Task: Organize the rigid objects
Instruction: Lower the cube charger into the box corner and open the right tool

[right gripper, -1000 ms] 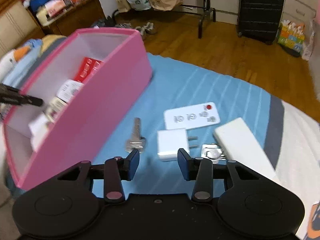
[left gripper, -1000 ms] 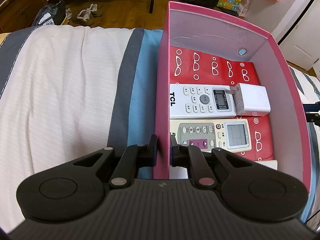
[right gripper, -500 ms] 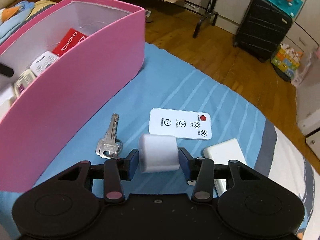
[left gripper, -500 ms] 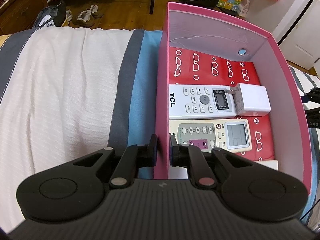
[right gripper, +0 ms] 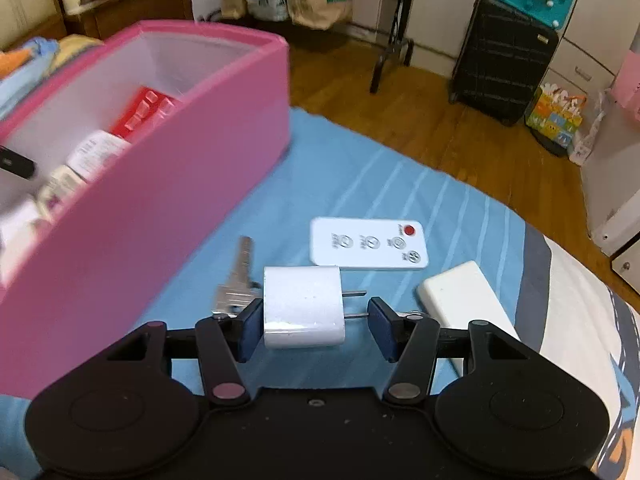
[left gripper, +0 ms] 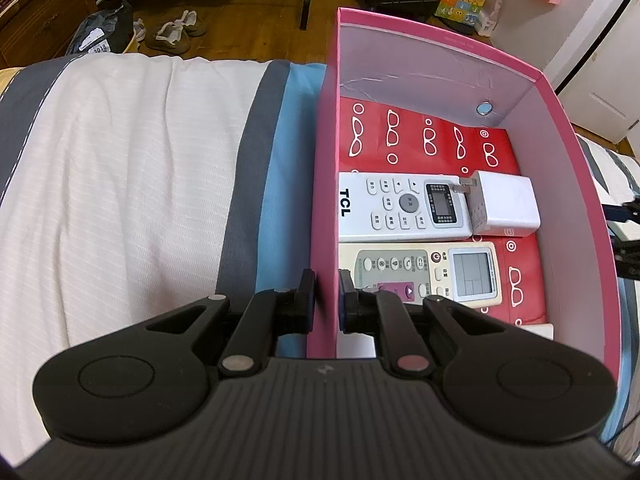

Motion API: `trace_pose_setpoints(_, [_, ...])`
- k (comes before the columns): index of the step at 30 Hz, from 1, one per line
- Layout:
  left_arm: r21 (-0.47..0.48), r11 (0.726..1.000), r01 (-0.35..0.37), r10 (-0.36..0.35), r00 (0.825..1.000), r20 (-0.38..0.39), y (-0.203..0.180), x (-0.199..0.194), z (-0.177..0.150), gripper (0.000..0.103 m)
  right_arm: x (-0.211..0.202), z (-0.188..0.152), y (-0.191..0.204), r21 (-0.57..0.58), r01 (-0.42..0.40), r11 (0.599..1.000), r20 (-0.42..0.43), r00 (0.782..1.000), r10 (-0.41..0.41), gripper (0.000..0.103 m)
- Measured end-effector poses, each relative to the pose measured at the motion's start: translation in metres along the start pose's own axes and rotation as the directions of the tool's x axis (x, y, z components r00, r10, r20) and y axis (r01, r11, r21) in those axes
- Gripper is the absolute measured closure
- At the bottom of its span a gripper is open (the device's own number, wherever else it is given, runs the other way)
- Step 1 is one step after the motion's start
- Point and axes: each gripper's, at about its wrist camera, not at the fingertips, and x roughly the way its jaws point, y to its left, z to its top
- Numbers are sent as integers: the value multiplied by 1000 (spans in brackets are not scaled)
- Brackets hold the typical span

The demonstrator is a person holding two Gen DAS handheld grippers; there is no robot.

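Sitting between right gripper (right gripper: 316, 326) fingers, white charger (right gripper: 303, 307); prongs point right.

Pink rectangular cardboard box (left gripper: 440, 42): matt outside, pale smooth lining. White cube-shaped plastic wall charger (right gripper: 303, 306): glossy, with bare metal prongs. Silver metal key (right gripper: 236, 280): dull sheen. Flat white plastic remote control (right gripper: 368, 243): smooth. Blue striped cloth bedspread (right gripper: 400, 184): woven, matt. Cream rectangular block (right gripper: 466, 300): probably plastic, blurred. Brown wooden floor (right gripper: 460, 136): polished.
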Motion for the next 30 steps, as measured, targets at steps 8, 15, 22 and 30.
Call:
trace_pose_setpoints(8, [-30,999,-11,11,1000,4,0,1,1,93,-68,17,40,-86,-74,994,170,982,88,42])
trace_pose_setpoints(15, [-21,999,-40,41,999,19,-5,-2,-1,94,-94,43,109,-419,-135,898,163,962,220,42])
trace_pose_setpoints(22, [-10,999,-52,52,998,22,-7,-2,-2,95,-41,71,160,-694,-195,693,-127,981,148,42])
trace_pose_setpoints(30, [-13,999,-32,33,999,40,-4,-10,-1,95,4,87,191,-770,-285,571,-335,942,19,42])
